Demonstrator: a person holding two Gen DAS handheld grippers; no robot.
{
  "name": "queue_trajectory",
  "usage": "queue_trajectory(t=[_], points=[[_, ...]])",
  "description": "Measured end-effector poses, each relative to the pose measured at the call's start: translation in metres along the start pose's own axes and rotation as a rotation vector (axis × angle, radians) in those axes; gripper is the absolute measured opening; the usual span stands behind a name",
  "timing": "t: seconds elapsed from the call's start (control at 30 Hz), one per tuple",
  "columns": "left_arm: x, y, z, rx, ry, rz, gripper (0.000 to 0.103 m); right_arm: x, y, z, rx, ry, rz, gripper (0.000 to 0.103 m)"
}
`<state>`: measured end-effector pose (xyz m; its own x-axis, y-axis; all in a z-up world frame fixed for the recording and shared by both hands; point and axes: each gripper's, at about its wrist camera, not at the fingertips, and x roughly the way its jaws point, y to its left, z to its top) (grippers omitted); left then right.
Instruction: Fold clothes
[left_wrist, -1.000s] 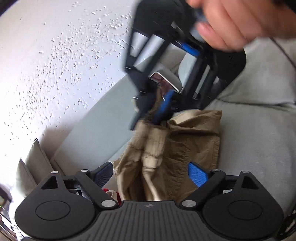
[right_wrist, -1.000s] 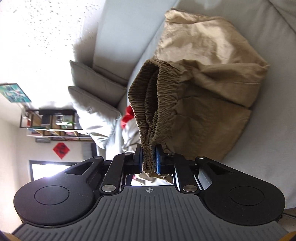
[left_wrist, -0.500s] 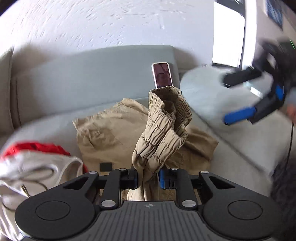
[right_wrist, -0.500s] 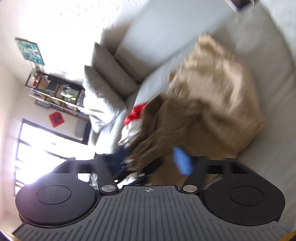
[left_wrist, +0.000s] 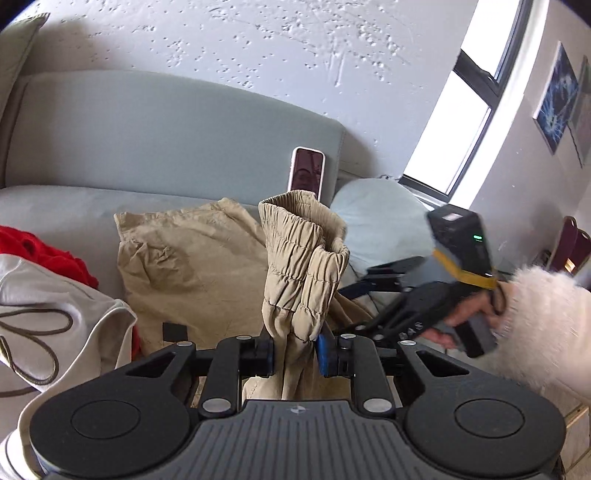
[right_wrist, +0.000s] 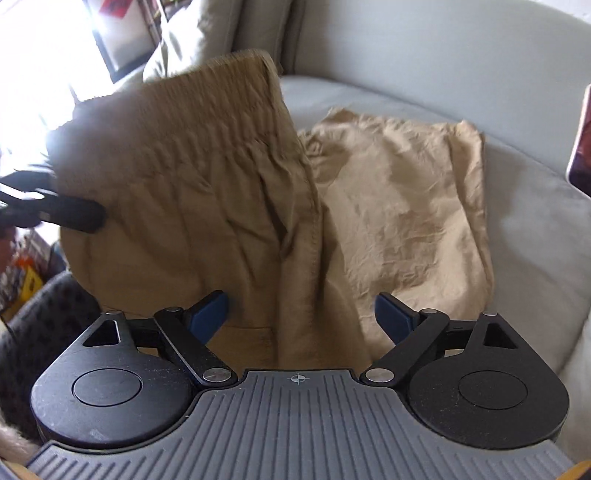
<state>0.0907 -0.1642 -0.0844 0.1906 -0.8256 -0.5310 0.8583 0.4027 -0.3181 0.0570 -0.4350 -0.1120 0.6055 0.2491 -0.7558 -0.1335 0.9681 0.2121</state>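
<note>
Khaki shorts (left_wrist: 299, 266) stand waistband-up, pinched by left tongs (left_wrist: 295, 354).

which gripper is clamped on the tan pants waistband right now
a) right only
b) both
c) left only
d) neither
c, in the left wrist view the left gripper has its blue pads pressed shut on the gathered waistband of the tan pants, while in the right wrist view the right gripper has its jaws spread wide with nothing pinched between them.
</note>
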Motion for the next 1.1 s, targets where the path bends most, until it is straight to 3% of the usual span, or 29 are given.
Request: queue_trajectory(t=[0.07,0.1,0.17,0.23,0.33,0.47,0.57,0.63,0.67,0.7,0.73,0.8,0.83,0.9,0.93,1.0,1.1], points=[[0.002,0.001,-0.001,0.009,0.006,-0.001,0.019,0.010,-0.010,0.002,0.034,0.020,0.054,0.093],[0.004,0.002,-0.001,0.011,0.008,-0.001,0.019,0.012,-0.012,0.003,0.053,0.029,0.089,0.081],[0.005,0.004,-0.002,0.007,0.006,-0.007,0.019,0.010,-0.013,0.002,0.073,0.036,0.153,0.039],[0.006,0.009,-0.001,-0.006,-0.001,-0.012,0.019,0.001,-0.009,-0.003,0.064,0.027,0.147,0.017],[0.002,0.017,0.003,-0.050,-0.023,-0.034,0.020,-0.028,-0.007,-0.018,0.120,-0.032,0.132,0.013],[0.008,0.034,0.014,-0.158,-0.013,-0.096,0.021,-0.067,-0.019,-0.058,0.391,-0.122,0.155,0.008],[0.039,0.054,0.018,-0.298,0.065,-0.057,0.029,-0.076,-0.028,-0.084,0.588,-0.162,0.166,0.008],[0.070,0.068,0.016,-0.378,0.160,0.066,0.047,-0.063,-0.033,-0.094,0.678,-0.157,0.133,0.008],[0.084,0.073,0.014,-0.388,0.216,0.158,0.051,-0.053,-0.034,-0.096,0.712,-0.148,0.095,0.008],[0.094,0.074,0.012,-0.370,0.258,0.233,0.048,-0.045,-0.035,-0.095,0.729,-0.137,0.056,0.008],[0.096,0.073,0.010,-0.340,0.267,0.259,0.048,-0.041,-0.034,-0.093,0.723,-0.125,0.012,0.011],[0.082,0.062,0.008,-0.286,0.240,0.279,0.056,-0.039,-0.029,-0.086,0.694,-0.112,-0.041,0.016],[0.071,0.055,0.007,-0.258,0.217,0.300,0.064,-0.042,-0.024,-0.082,0.667,-0.112,-0.059,0.029],[0.047,0.041,0.003,-0.201,0.170,0.338,0.068,-0.054,-0.015,-0.076,0.610,-0.134,-0.102,0.050],[0.035,0.035,0.000,-0.188,0.147,0.347,0.068,-0.061,-0.011,-0.075,0.591,-0.163,-0.126,0.067],[0.015,0.026,-0.007,-0.184,0.105,0.351,0.070,-0.078,-0.007,-0.079,0.589,-0.234,-0.164,0.073],[0.013,0.013,-0.010,-0.149,0.091,0.355,0.071,-0.093,-0.013,-0.093,0.700,-0.293,-0.149,0.073]])
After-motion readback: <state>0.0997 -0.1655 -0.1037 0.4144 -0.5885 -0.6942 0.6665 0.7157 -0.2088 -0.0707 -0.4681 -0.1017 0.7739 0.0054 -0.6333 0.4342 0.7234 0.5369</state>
